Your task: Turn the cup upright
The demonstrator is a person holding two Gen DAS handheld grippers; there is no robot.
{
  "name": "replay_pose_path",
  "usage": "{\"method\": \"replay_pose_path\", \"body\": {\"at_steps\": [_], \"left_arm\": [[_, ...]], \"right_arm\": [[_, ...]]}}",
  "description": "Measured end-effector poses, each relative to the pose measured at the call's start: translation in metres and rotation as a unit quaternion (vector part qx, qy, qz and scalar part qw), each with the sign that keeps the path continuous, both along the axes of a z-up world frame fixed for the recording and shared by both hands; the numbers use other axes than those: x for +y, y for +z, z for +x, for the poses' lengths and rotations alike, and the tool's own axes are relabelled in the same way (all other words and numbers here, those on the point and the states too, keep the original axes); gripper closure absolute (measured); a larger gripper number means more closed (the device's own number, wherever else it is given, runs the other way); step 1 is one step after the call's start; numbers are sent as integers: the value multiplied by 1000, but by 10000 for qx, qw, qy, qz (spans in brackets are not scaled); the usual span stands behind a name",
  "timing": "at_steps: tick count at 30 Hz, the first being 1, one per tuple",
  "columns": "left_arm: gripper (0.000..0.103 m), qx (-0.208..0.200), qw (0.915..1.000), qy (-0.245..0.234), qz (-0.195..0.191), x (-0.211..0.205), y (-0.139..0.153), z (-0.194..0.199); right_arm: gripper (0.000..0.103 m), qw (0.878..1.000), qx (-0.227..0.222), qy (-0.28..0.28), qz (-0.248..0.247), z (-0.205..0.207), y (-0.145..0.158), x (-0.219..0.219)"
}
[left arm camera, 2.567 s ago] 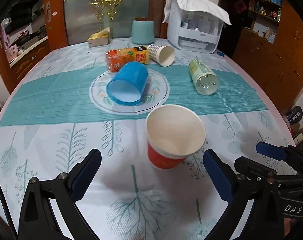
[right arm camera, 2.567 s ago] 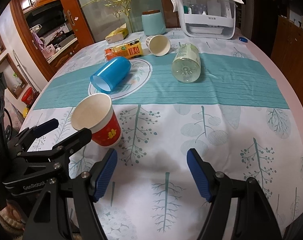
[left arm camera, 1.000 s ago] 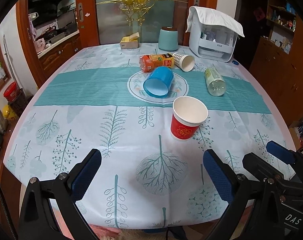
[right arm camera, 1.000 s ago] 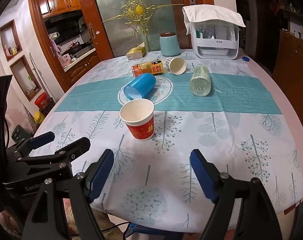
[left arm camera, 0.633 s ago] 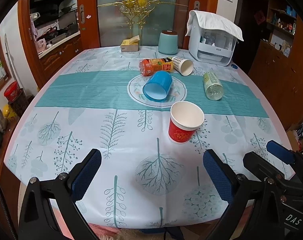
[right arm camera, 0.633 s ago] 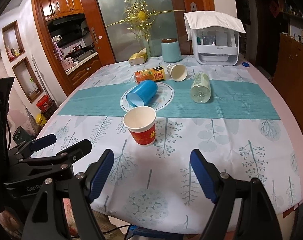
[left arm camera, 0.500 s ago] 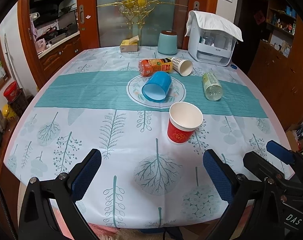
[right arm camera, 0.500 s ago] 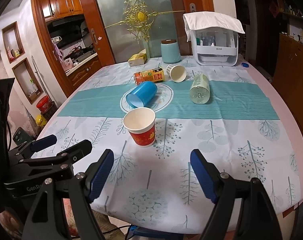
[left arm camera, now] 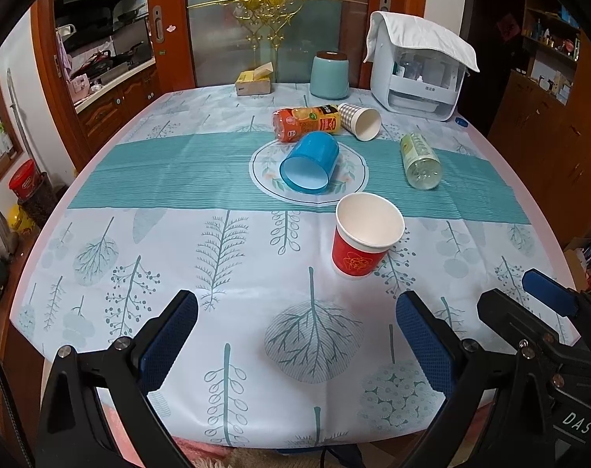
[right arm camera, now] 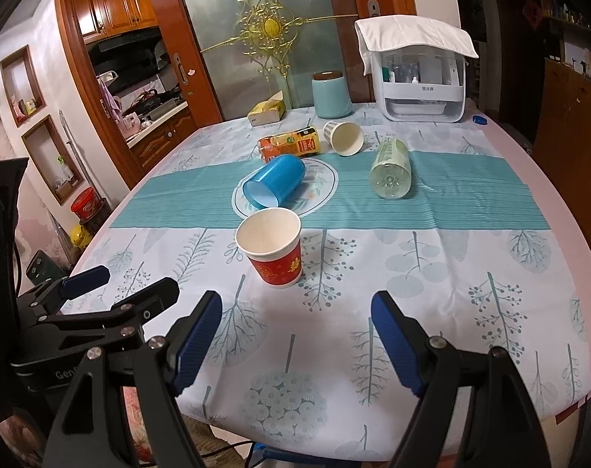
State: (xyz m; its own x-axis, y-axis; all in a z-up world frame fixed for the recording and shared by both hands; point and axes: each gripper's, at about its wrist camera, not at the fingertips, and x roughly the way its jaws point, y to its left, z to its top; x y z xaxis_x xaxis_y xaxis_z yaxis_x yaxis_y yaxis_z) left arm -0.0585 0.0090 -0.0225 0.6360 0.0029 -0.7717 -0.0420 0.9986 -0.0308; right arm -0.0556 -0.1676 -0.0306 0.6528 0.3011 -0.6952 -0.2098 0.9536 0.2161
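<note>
Nearest the table edge, the left gripper (left arm camera: 295, 335) and the right gripper (right arm camera: 297, 337) are both hanging with jaws spread wide, carrying nothing and touching nothing. Just beyond them the red paper cup (left arm camera: 363, 236) is standing on its base on the leaf-patterned tablecloth (left arm camera: 178, 257), well apart from either tool, just short of the teal runner (left arm camera: 186, 171). Its mouth is facing the ceiling and its long axis is running straight up and down, so I am taking the flip as done for this cup, with at most a pull-back left. Behind it, a blue cup (left arm camera: 310, 163) is lying on its side on the round mat, mouth turned toward the grippers, axis along the table. Farther back a checked paper cup (left arm camera: 360, 121) is lying beside an orange bottle (left arm camera: 305, 123), and a clear bottle (left arm camera: 419, 155) is lying off to the right. If those cups count too, they are waiting.
</note>
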Motion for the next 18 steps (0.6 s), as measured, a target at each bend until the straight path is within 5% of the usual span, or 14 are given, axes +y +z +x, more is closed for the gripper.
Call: {"method": "replay_pose_path", "body": {"at_steps": [18], "left_arm": [[2,177,9998,16,-17,2,-12,13]], "right_arm": [[23,9998,170,-22,43,13,-10,1]]}}
